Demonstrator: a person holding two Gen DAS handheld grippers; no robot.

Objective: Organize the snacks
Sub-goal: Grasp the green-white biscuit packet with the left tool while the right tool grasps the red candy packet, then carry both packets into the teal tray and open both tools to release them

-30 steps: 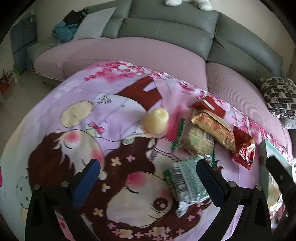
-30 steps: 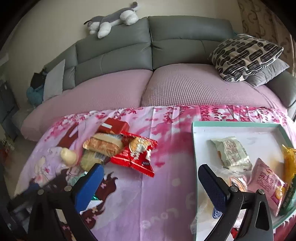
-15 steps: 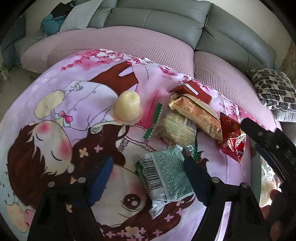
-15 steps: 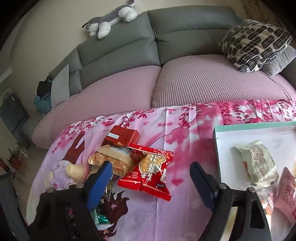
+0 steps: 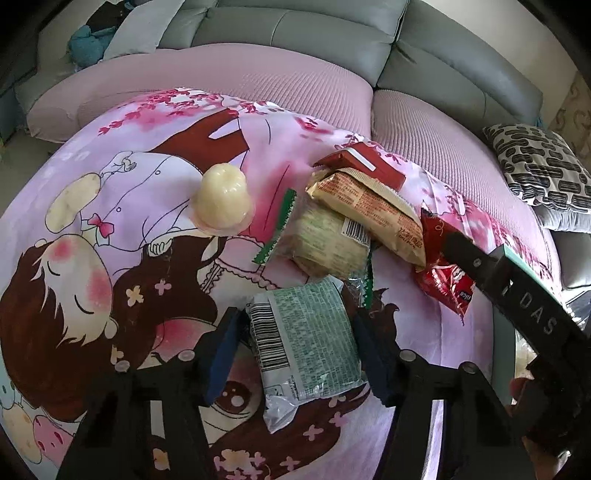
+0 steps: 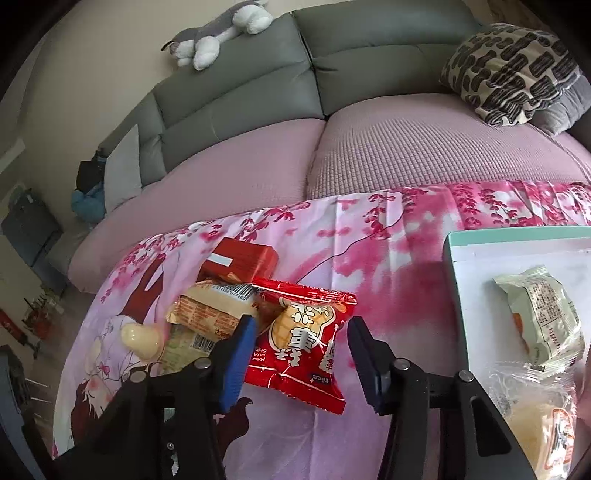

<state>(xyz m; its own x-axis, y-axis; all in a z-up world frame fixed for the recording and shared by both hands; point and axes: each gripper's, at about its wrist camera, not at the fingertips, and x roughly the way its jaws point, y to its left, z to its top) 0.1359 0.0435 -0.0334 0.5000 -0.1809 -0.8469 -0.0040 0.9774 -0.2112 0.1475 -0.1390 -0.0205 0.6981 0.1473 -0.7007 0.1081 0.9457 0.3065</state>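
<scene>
left wrist: close, angled down, facing sofa point(image 5: 295, 33) | right wrist: likewise, perhaps higher | shared: snack pile point(image 5: 362, 221)

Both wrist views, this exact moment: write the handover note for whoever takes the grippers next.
Left gripper: open, fingers either side of the green packet, not closed on it.
Right gripper: open, fingers either side of the red packet, not gripping.
On the cloth: jelly cup, red box, tan packet, clear-wrapped cake.
Done: a pale green packet and at least one other wrapped snack sit in the tray.
Left: close on both packets, carry them to the tray, then move the rest.
</scene>
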